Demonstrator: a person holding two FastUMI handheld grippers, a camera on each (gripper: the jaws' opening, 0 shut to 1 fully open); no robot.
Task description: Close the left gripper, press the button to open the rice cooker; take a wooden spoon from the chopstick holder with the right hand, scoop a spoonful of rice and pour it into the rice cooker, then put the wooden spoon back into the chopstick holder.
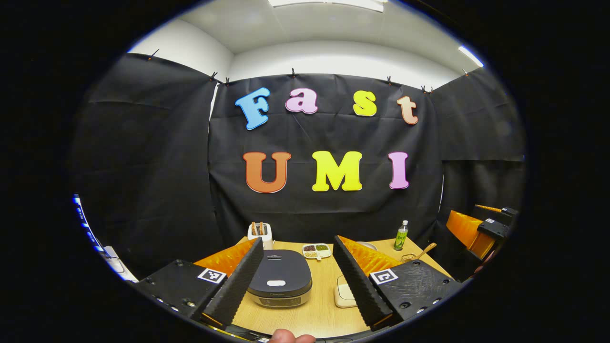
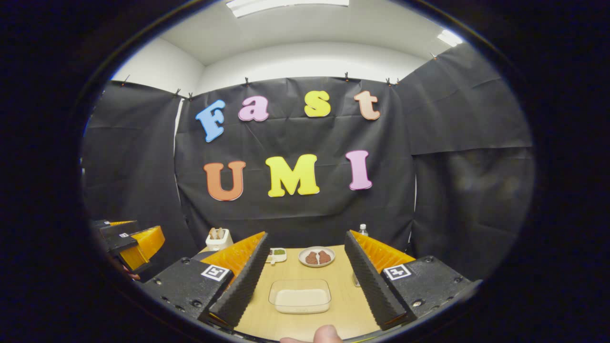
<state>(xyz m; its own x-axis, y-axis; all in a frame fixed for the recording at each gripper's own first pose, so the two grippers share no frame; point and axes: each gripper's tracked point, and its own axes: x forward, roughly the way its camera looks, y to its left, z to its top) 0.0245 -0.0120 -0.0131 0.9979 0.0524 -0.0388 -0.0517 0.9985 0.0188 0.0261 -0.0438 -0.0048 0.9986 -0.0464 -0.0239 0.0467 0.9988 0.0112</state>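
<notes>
Rice cooker [image 1: 281, 281] sits lid-down on the wooden table [image 1: 324, 309], framed between the spread fingers of the left gripper [image 1: 298, 278], which hovers above and short of it. For the opening step, the fingers should be brought fully together first, then lowered squarely onto the pale button [image 1: 276, 283] on the lid. Right gripper [image 2: 305, 281], fingers also spread and holding nothing, waits over the clear rice container [image 2: 300, 296]; the chopstick holder [image 2: 218, 238] stands at the far left corner.

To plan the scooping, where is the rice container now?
In the right gripper view, the rice container sits on the table between the open fingers, before the plate.
</notes>
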